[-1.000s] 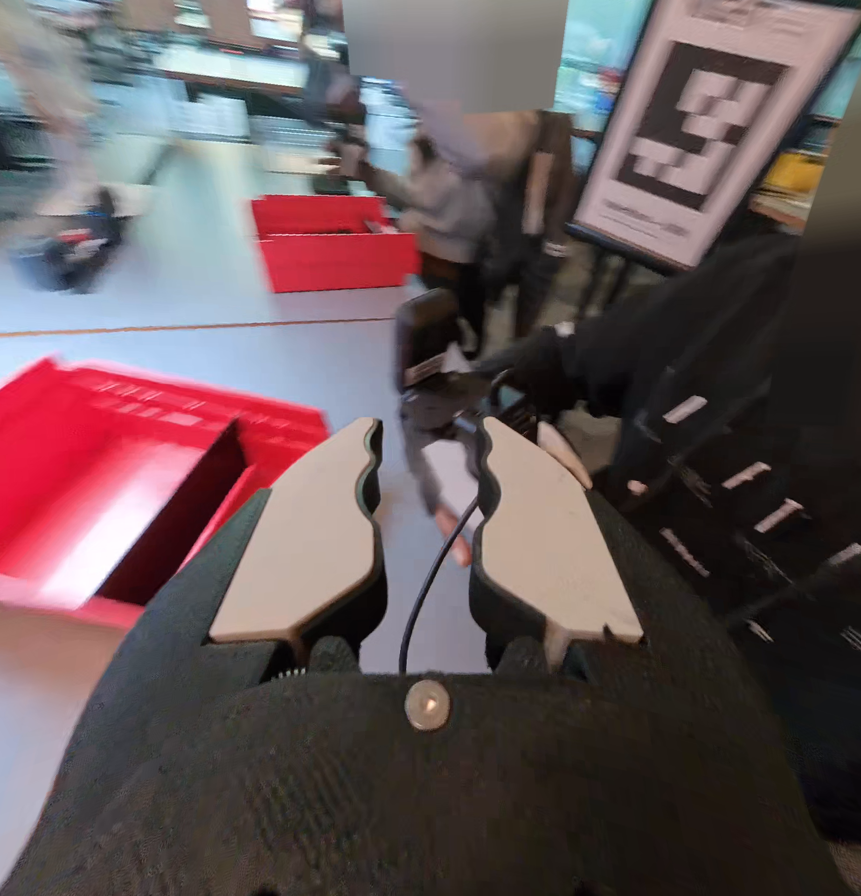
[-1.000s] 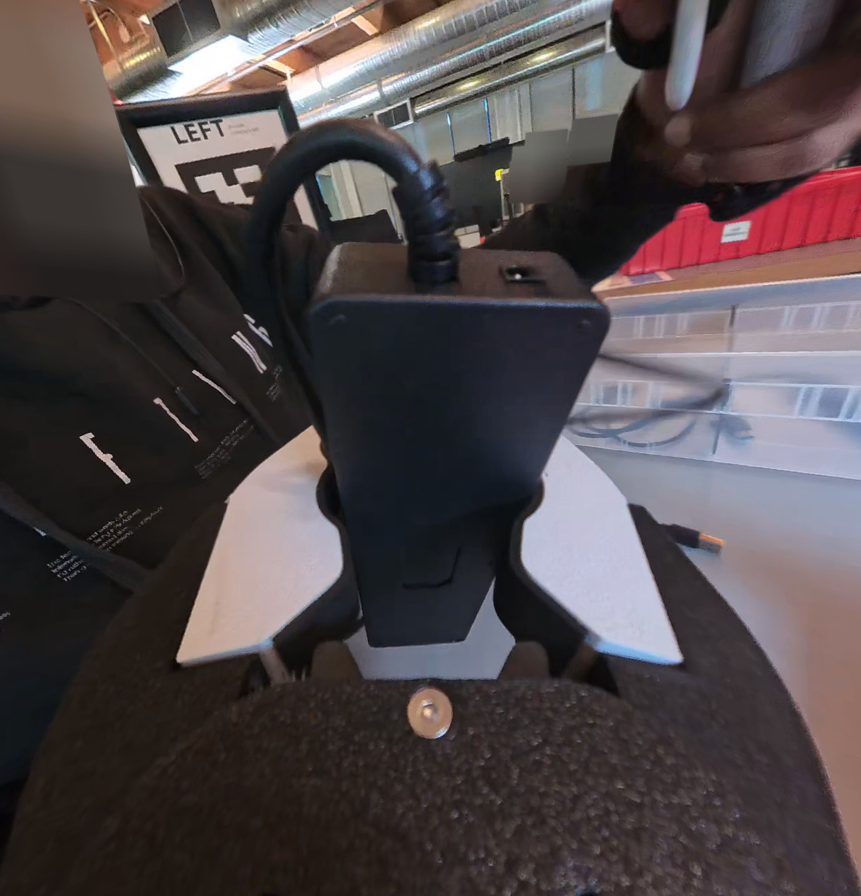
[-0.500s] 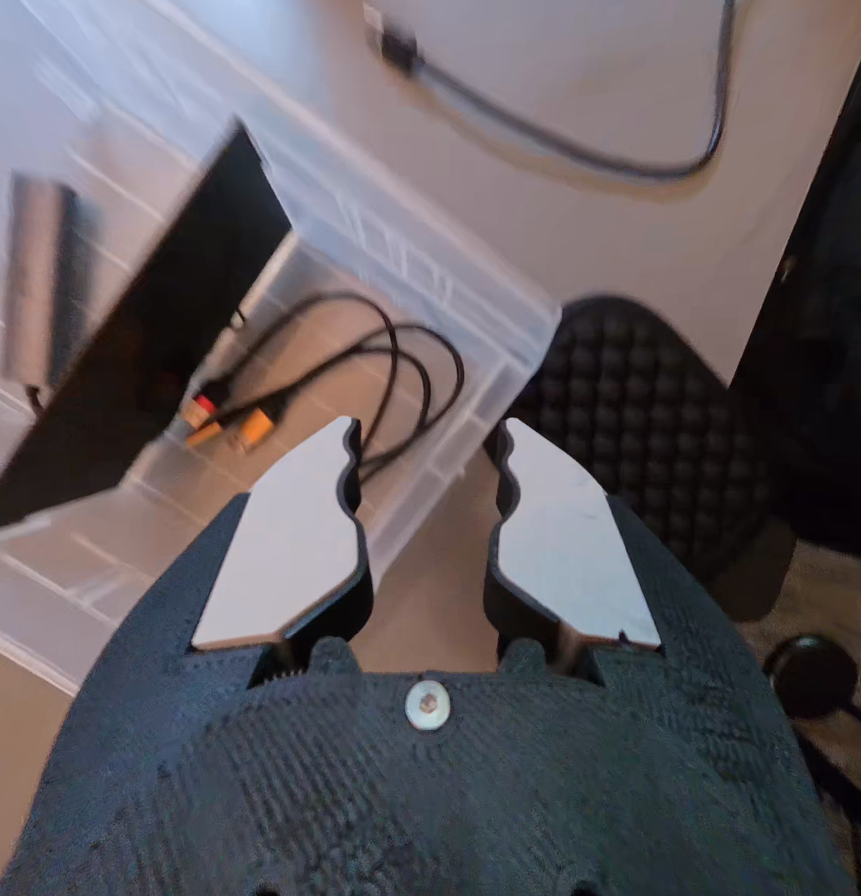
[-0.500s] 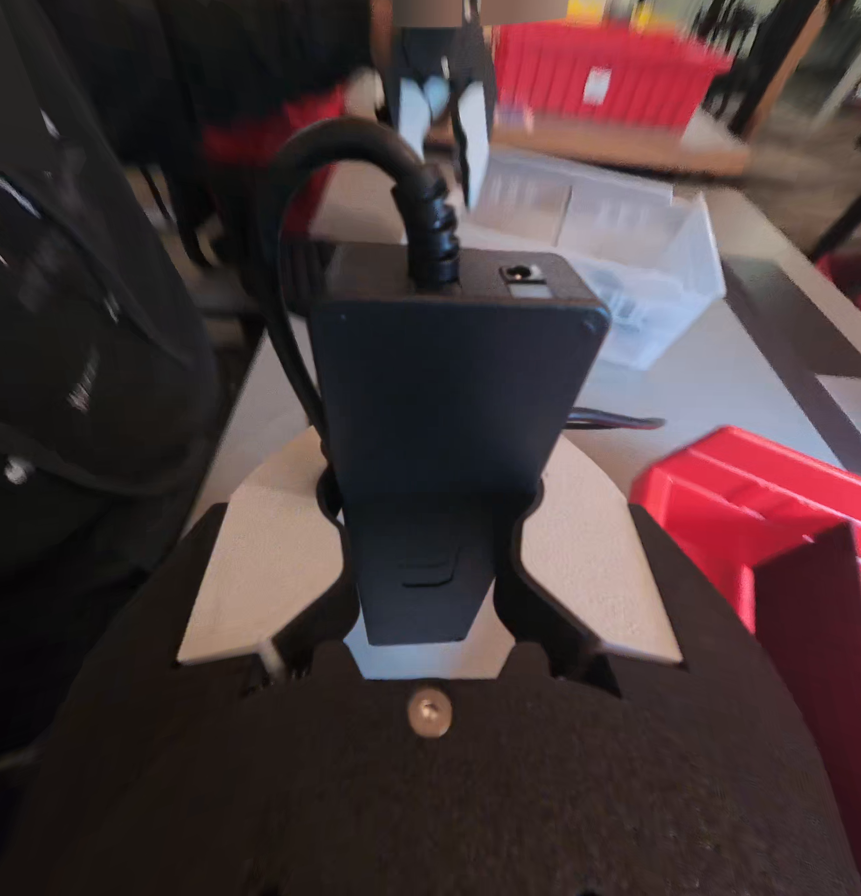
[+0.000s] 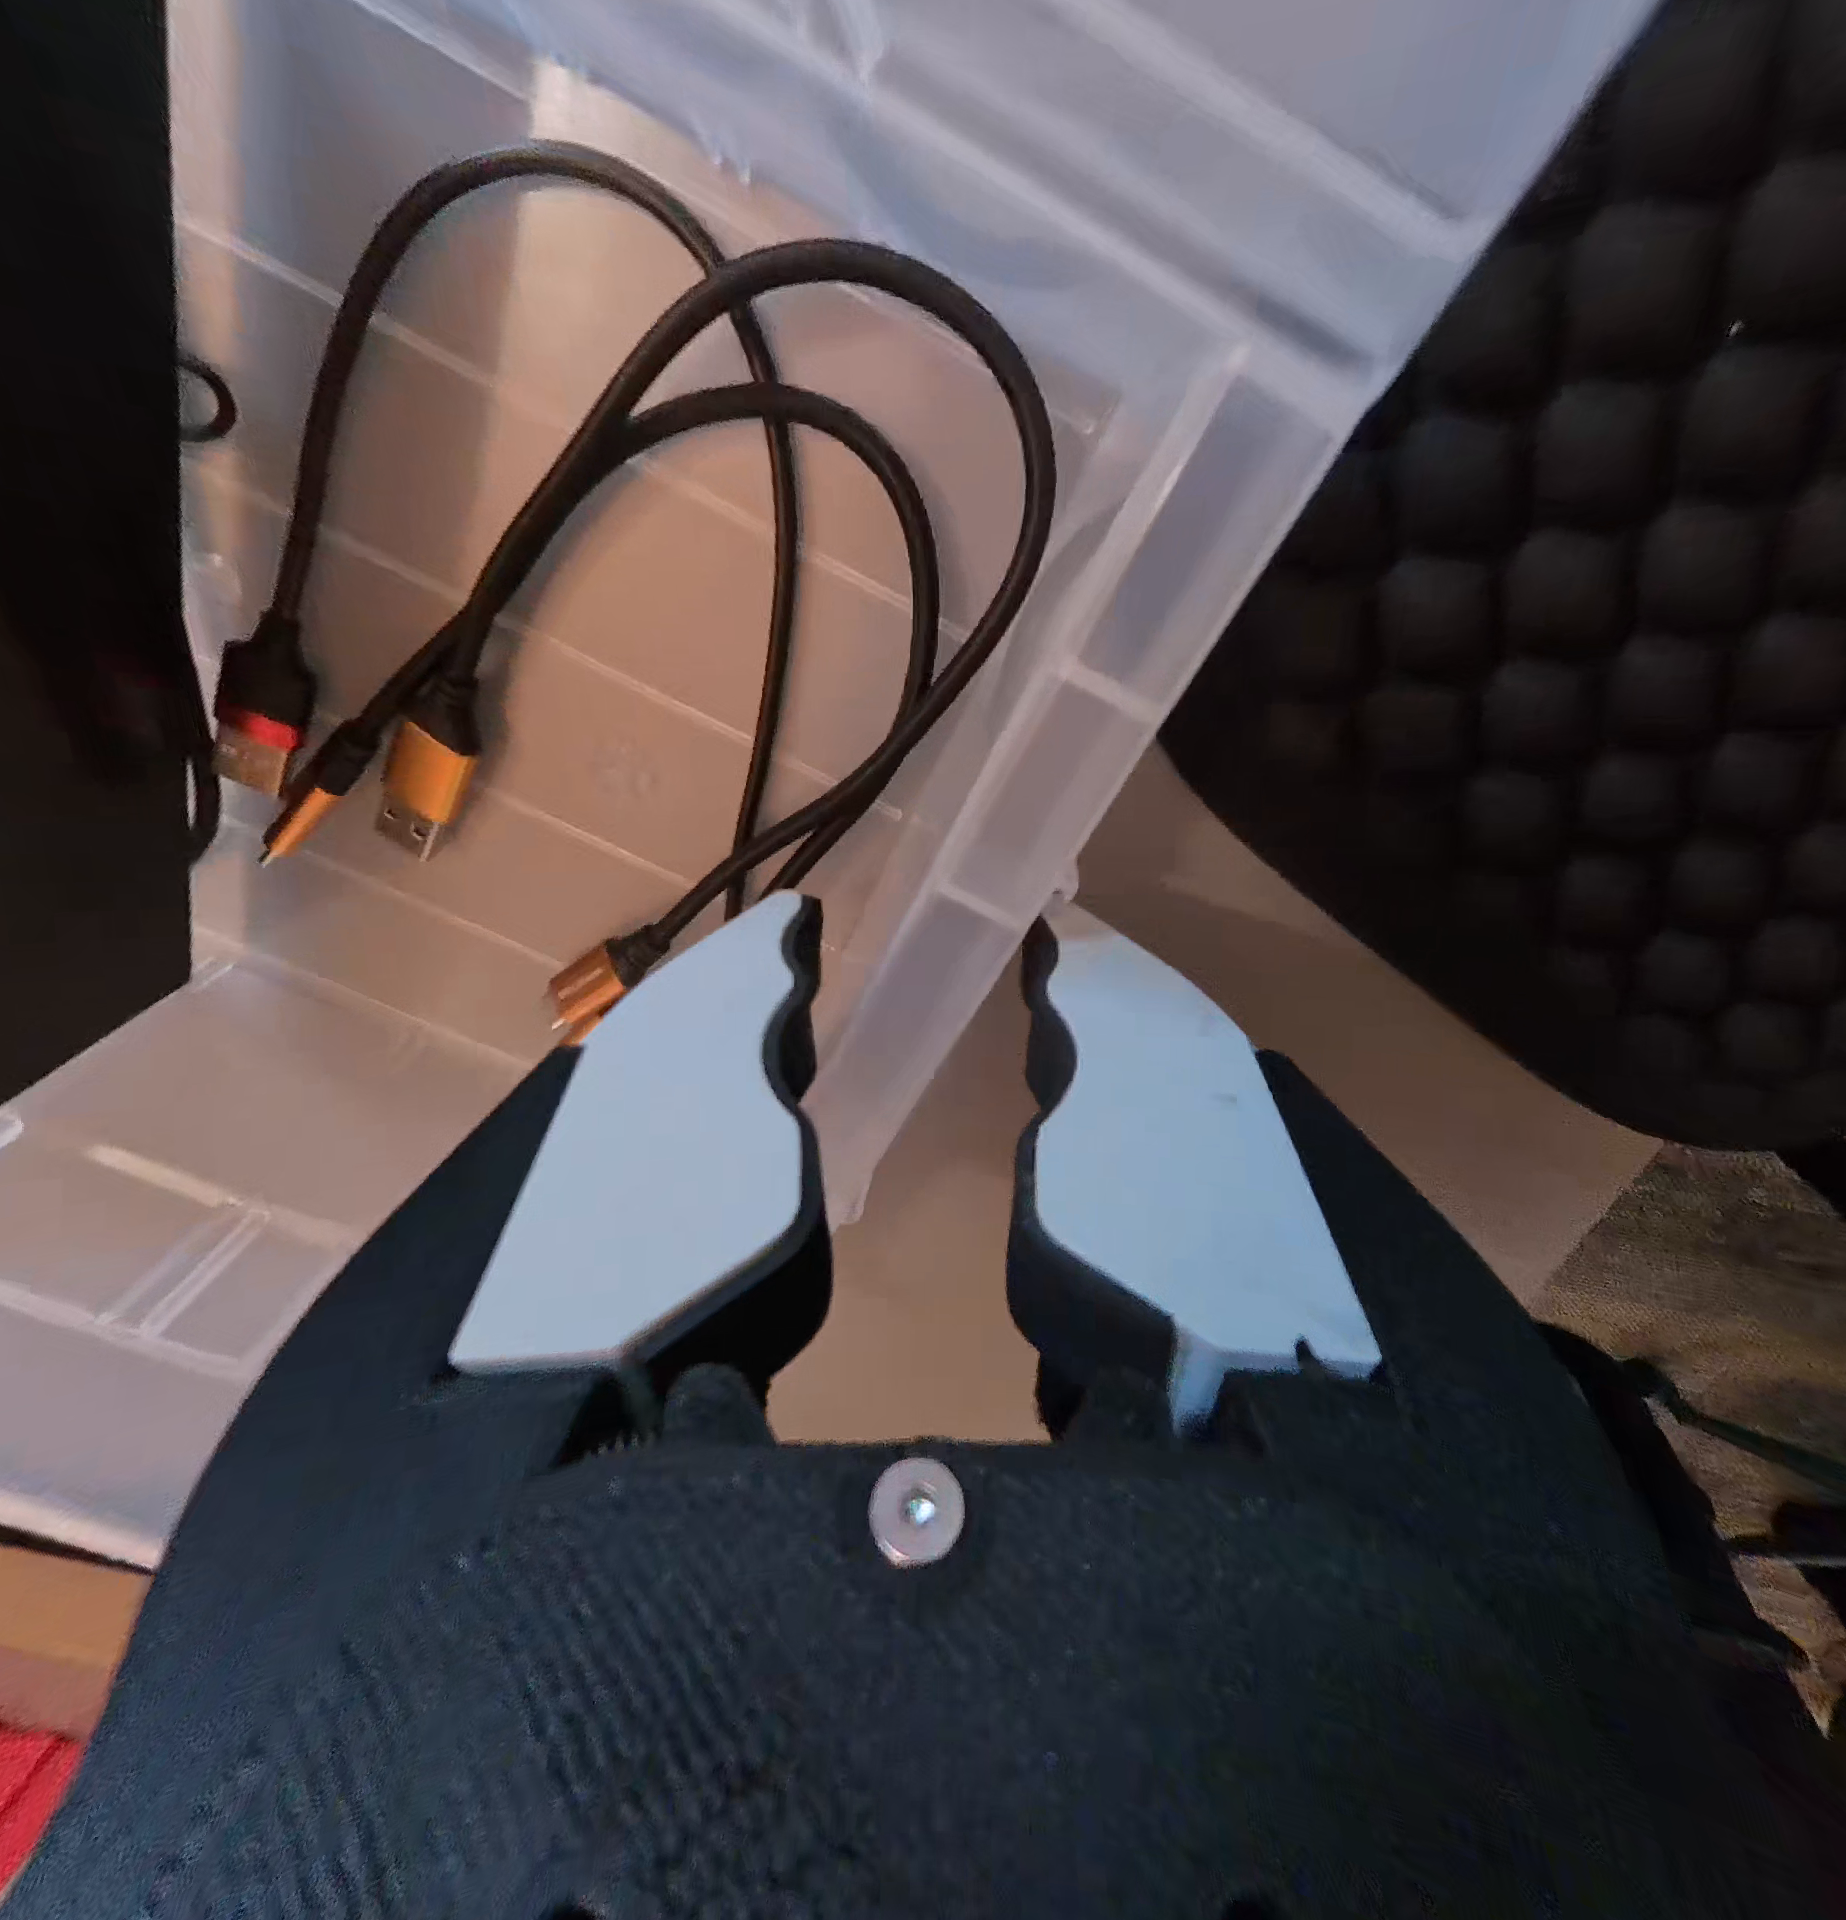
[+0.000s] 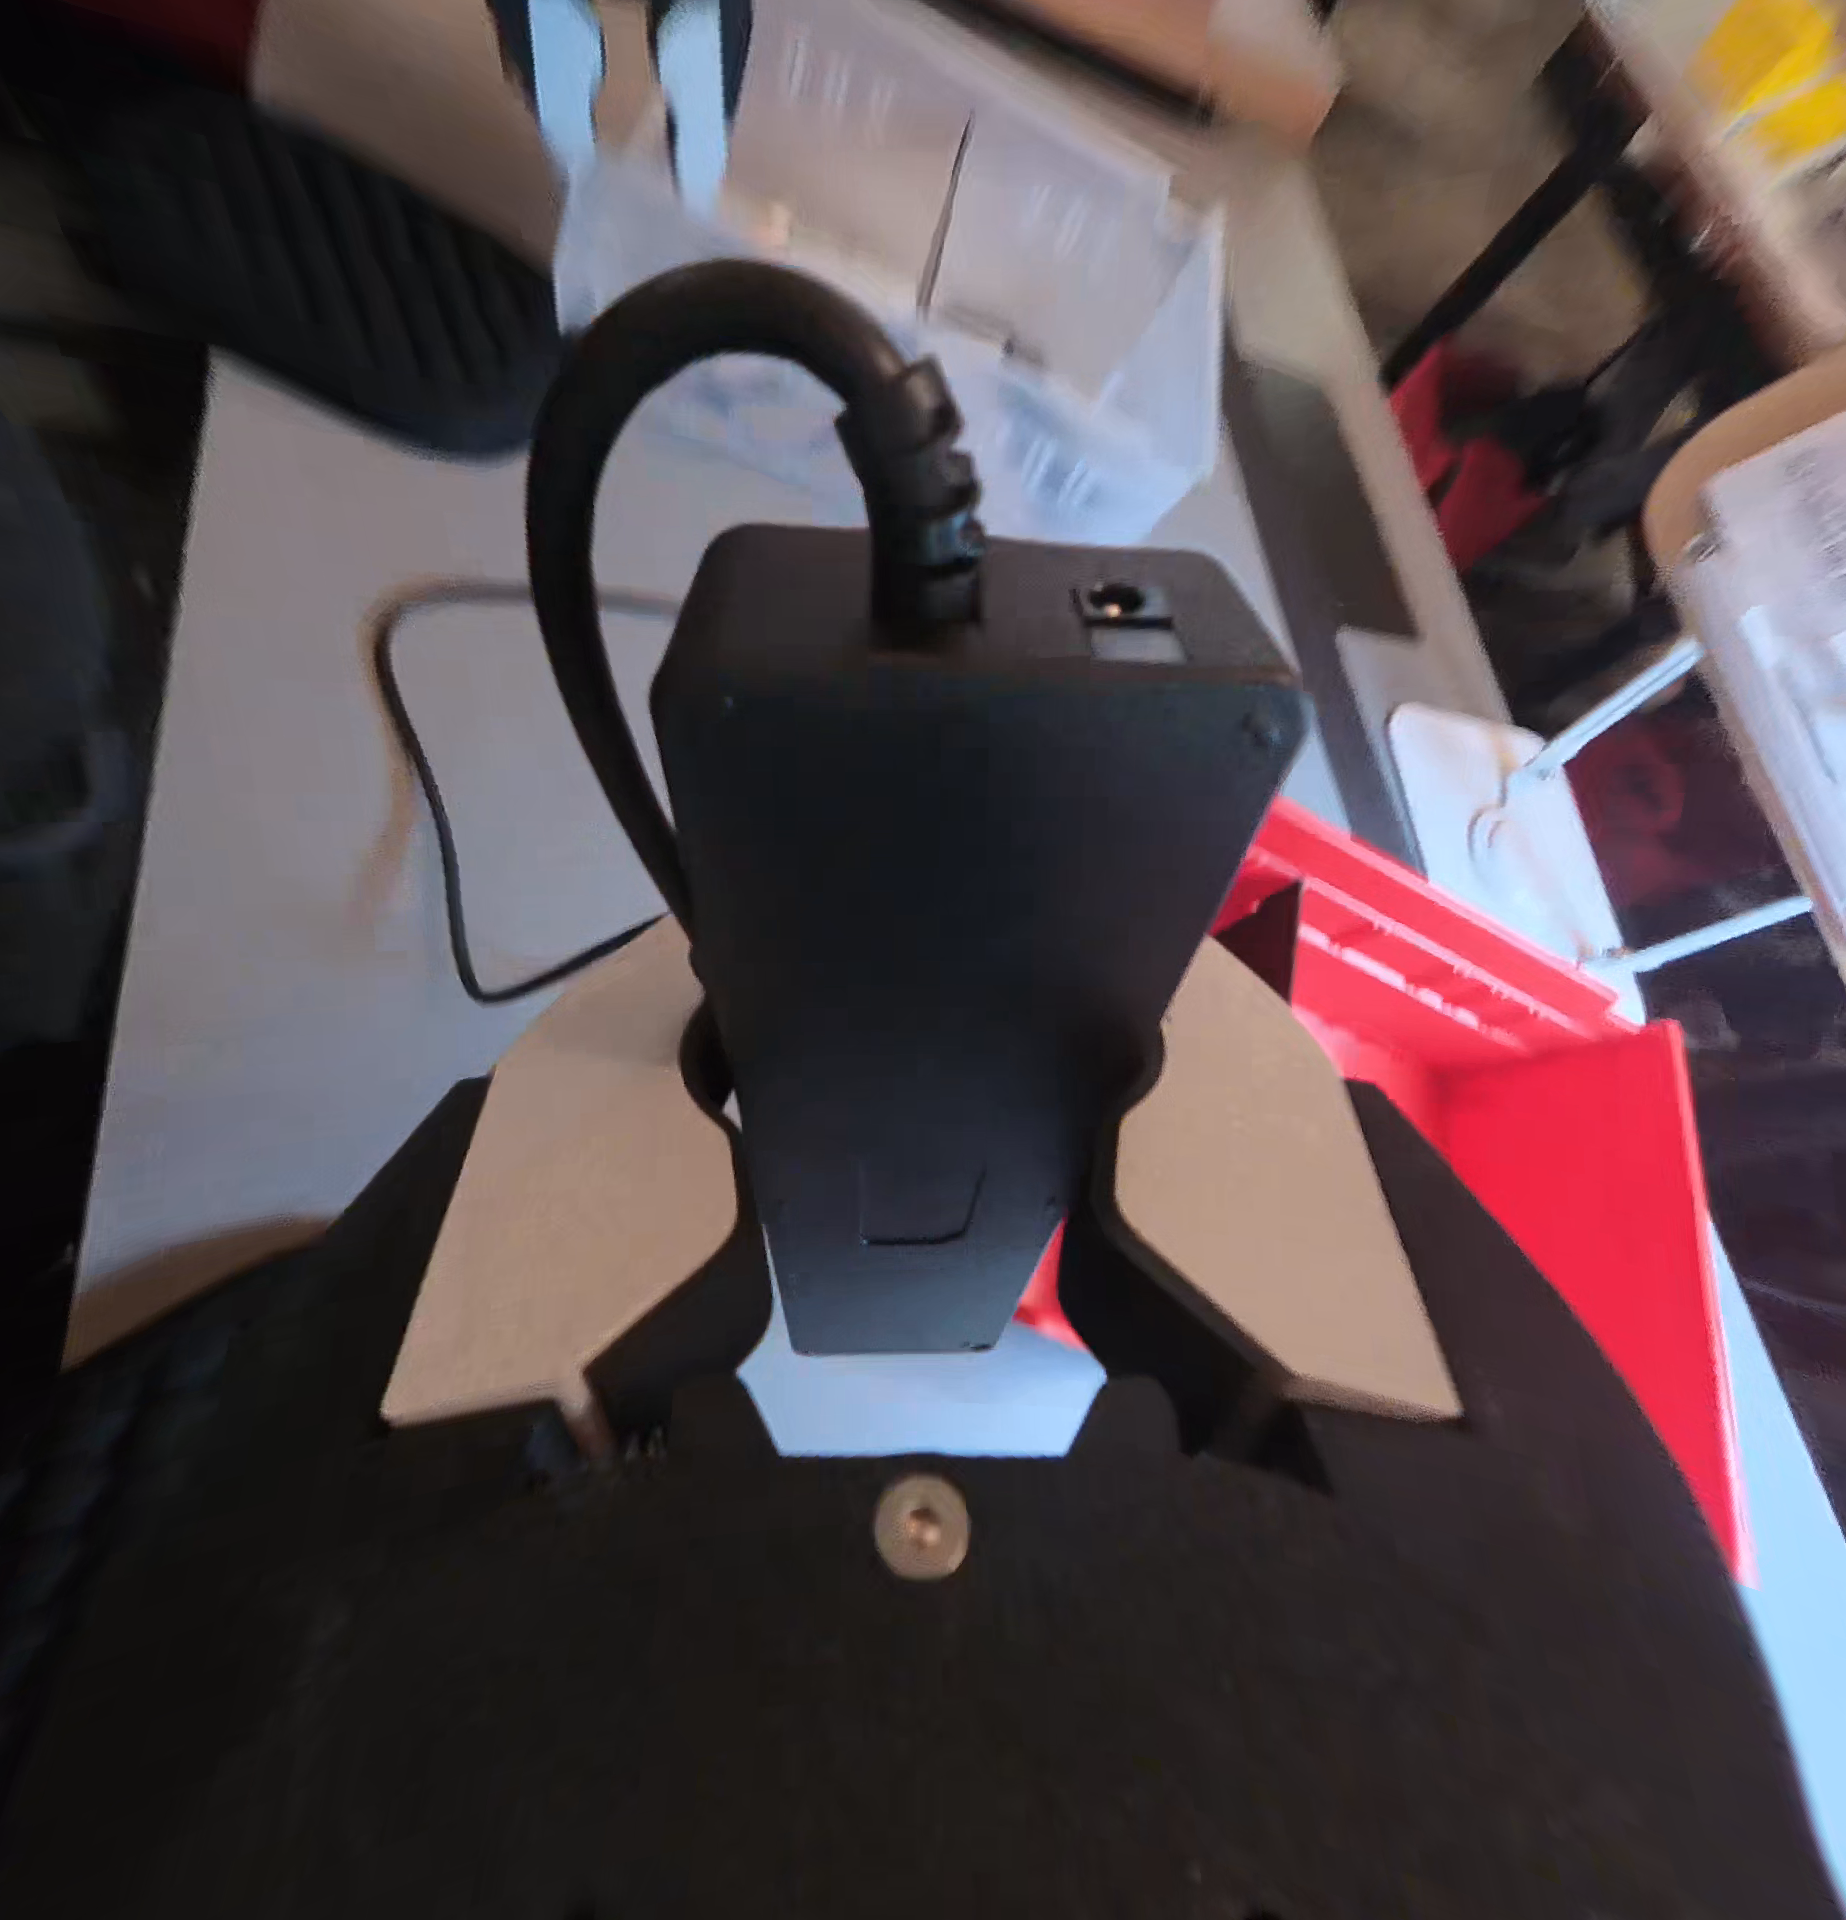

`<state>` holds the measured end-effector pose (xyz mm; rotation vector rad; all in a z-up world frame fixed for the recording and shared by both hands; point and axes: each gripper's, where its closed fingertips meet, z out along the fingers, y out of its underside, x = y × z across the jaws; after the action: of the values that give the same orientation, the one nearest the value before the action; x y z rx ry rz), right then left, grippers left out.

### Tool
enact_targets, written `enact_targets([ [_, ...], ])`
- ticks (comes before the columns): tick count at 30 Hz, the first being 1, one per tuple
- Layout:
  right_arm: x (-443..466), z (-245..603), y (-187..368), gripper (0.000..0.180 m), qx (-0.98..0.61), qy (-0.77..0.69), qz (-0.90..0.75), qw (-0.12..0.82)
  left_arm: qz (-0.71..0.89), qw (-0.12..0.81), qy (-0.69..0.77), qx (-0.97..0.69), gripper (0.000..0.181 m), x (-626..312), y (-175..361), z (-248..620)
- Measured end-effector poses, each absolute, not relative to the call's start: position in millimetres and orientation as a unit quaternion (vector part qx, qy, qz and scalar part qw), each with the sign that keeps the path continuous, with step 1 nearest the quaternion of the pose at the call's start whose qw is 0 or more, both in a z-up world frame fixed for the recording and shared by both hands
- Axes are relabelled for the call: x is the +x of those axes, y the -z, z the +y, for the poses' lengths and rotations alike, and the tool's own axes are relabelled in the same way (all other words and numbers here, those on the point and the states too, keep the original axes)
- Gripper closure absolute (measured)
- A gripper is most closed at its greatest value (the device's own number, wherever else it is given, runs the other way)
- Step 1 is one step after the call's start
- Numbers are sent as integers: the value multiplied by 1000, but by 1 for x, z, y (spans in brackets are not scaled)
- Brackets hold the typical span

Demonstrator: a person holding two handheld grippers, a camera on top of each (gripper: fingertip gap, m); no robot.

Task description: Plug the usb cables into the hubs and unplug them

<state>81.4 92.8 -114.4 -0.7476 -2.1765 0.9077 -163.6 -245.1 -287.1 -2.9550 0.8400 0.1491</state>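
- Left gripper (image 5: 919,951): jaws open and empty, poised over the USB cables (image 5: 794,499) in the clear bin (image 5: 1158,436); picking a plug looks next.
- Right gripper (image 6: 924,1081): jaws clamp the black hub (image 6: 960,883), awaiting insertion.

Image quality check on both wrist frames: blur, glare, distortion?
Left wrist view: mostly sharp, the cables in the clear bin readable, slight smear at the edges, wide-angle bending of the bin walls, open left gripper crisp. Right wrist view: background motion-blurred, red bin soft, the hub in the right gripper fairly sharp; no strong glare.
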Motion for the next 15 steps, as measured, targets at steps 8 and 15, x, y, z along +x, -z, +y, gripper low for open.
enact_targets([
  [8, 65, 85, 100, 110, -289, -494, -736, 360, 151, 162, -91, -971, 152, -158, 284, -166],
  [15, 46, 57, 118, 109, -279, -520, -734, 336, 79, 204, -168, -961, 152, -216, 282, -91],
])
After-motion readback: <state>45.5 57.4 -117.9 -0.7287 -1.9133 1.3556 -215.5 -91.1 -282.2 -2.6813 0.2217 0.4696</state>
